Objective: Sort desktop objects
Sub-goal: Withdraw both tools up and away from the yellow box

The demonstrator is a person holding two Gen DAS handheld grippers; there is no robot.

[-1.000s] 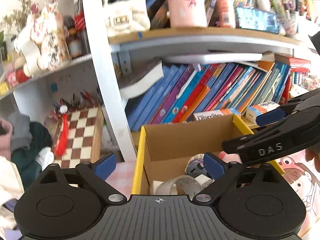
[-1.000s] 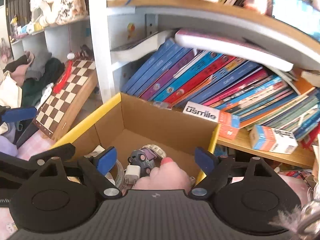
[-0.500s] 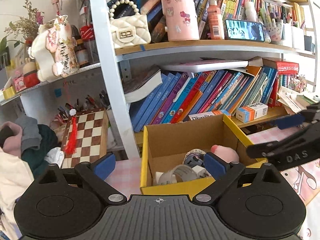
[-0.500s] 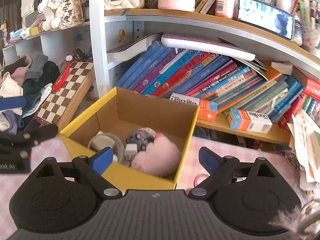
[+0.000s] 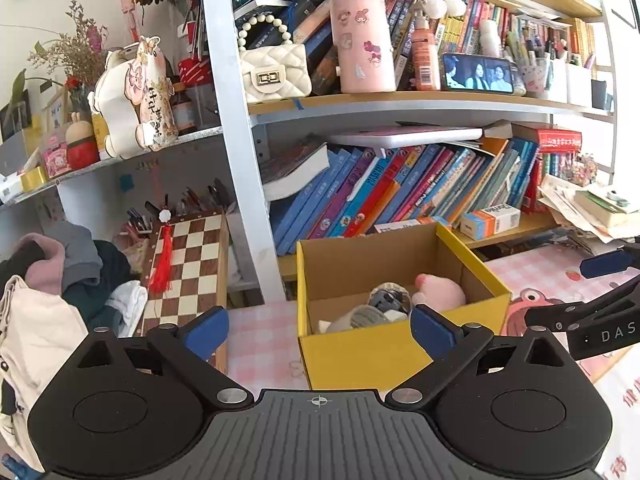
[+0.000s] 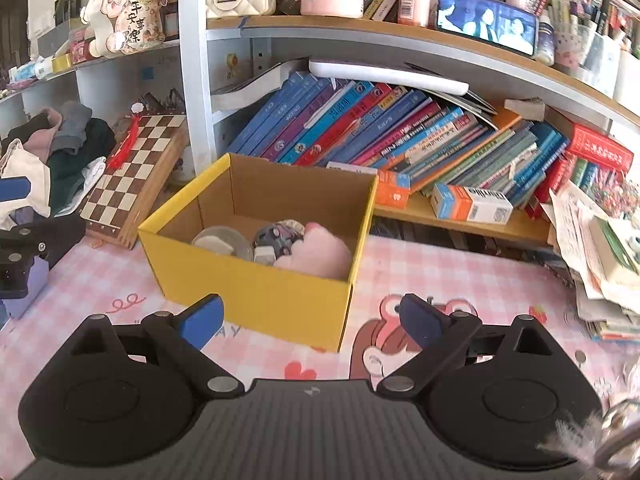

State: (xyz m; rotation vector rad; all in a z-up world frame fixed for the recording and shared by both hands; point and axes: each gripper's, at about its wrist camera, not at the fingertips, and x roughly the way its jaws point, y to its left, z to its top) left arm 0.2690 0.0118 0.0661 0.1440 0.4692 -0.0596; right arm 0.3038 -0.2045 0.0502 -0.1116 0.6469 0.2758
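Toys are gathered in the yellow box [image 6: 256, 284] at twelve o'clock, while the right gripper [image 6: 310, 320] is opening (nothing held) and the left gripper [image 5: 318, 328] is kept wide, empty.

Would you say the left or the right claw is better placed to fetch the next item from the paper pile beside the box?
Probably right. The right claw, opening with nothing between its pads, sits nearer the paper pile. The left claw faces the box on its chessboard side.
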